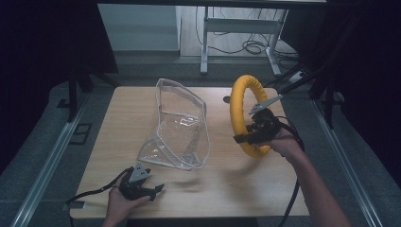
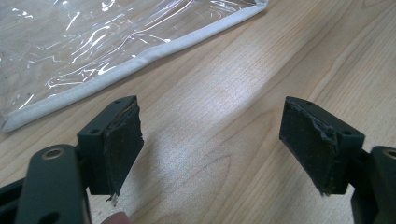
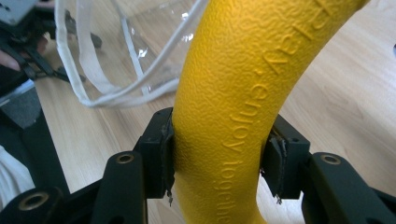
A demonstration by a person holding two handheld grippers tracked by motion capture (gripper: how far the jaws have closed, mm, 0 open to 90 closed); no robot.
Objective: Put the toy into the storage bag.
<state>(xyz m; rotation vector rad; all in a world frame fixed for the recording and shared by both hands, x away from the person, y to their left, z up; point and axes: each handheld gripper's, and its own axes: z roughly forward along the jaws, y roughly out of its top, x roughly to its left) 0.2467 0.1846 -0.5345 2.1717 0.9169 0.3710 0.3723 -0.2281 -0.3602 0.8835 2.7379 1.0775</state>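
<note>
A yellow foam ring [image 1: 239, 109] stands on edge above the right side of the wooden table [image 1: 118, 123], lifted by my right gripper [image 1: 253, 134], which is shut on its lower part. Up close, both pads press the textured yellow ring [image 3: 233, 93], which has lettering along it. A clear plastic bag with white trim [image 1: 182, 127] stands open at the table's middle. My left gripper [image 1: 152, 190] rests near the front edge, below the bag, open with bare wood between its pads [image 2: 119, 144]. The bag's trimmed edge [image 2: 140, 56] lies just beyond it.
Dark curtains close in both sides of the table. A desk frame [image 1: 236, 28] and loose cables [image 1: 255, 46] are on the floor behind it. Metal rails [image 1: 52, 156] run along the floor to left and right.
</note>
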